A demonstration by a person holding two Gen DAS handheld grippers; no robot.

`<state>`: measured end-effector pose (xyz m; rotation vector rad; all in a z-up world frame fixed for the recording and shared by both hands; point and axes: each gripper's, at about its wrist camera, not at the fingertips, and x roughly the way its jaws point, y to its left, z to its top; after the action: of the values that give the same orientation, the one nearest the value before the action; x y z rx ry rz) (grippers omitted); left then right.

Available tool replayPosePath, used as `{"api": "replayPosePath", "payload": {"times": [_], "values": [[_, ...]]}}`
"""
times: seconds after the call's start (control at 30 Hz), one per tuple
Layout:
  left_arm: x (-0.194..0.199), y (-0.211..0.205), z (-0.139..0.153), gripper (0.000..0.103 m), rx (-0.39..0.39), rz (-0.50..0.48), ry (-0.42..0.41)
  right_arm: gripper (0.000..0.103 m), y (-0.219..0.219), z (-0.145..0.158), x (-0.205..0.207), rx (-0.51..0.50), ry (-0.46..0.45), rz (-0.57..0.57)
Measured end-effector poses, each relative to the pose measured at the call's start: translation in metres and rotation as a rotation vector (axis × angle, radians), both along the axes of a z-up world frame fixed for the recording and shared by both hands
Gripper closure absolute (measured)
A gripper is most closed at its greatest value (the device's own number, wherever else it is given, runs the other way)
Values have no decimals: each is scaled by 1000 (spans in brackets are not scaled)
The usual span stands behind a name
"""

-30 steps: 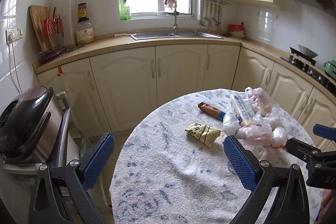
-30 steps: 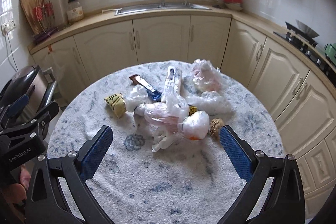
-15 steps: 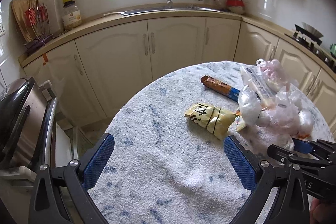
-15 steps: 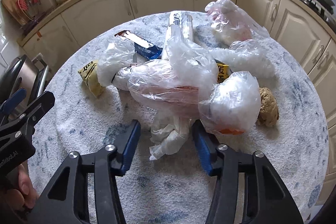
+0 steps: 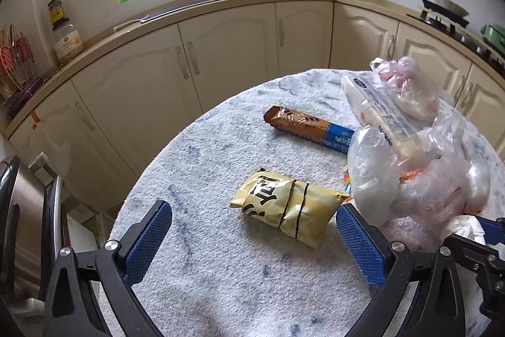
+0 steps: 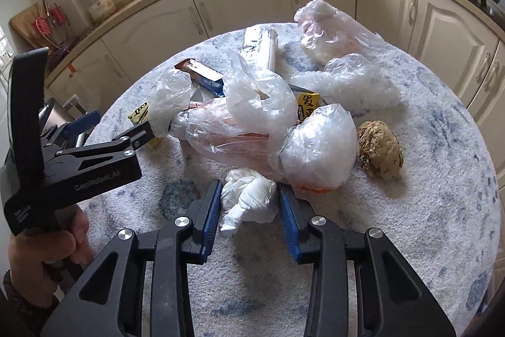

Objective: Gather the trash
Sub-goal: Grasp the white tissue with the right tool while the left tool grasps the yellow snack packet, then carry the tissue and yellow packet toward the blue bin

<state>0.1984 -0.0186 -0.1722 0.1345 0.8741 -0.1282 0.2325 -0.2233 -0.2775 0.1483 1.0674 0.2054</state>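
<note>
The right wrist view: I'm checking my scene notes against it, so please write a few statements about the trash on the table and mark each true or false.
1. A crumpled white tissue wad lies between the right gripper pads, whose jaws are closing. True.
2. The brown crumpled paper ball sits inside a plastic bag. False: it lies bare on the table cover, beside the bags.
3. The left gripper is open, with the yellow snack packet just ahead of its fingers. True.
4. The brown and blue biscuit wrapper is on the kitchen counter. False: it lies on the table.
</note>
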Motion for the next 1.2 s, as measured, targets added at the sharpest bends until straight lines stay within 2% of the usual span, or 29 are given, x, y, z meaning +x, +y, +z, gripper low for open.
{"api": "replayPosePath", "payload": {"times": [0.07, 0.17, 0.2, 0.27, 0.5, 0.67, 0.8, 1.0, 1.2], "values": [[15, -8, -8, 1, 8, -19, 13, 67, 0, 1, -1, 5, -4, 5], [32, -13, -14, 9, -6, -40, 37, 67, -1, 0, -3, 10, -3, 11], [38, -13, -14, 14, -21, -49, 40, 67, -1, 1, -5, 13, -4, 14], [43, -14, -15, 32, -45, -66, 51, 67, -3, 2, -8, 14, -7, 19], [40, 1, -20, 34, -107, -78, 36, 67, -8, 15, -26, 42, -29, 37], [43, 25, -18, 34, -134, -17, 2, 67, -10, 28, -42, 47, -51, 44], [39, 27, -6, 34, -158, -5, -39, 67, -12, 43, -57, 41, -87, 38], [34, -2, 21, 34, -196, -47, -111, 67, -29, 80, -82, 36, -170, 11], [7, -40, 51, 34, -236, -177, -189, 67, -79, 120, -119, 22, -276, -82]]}}
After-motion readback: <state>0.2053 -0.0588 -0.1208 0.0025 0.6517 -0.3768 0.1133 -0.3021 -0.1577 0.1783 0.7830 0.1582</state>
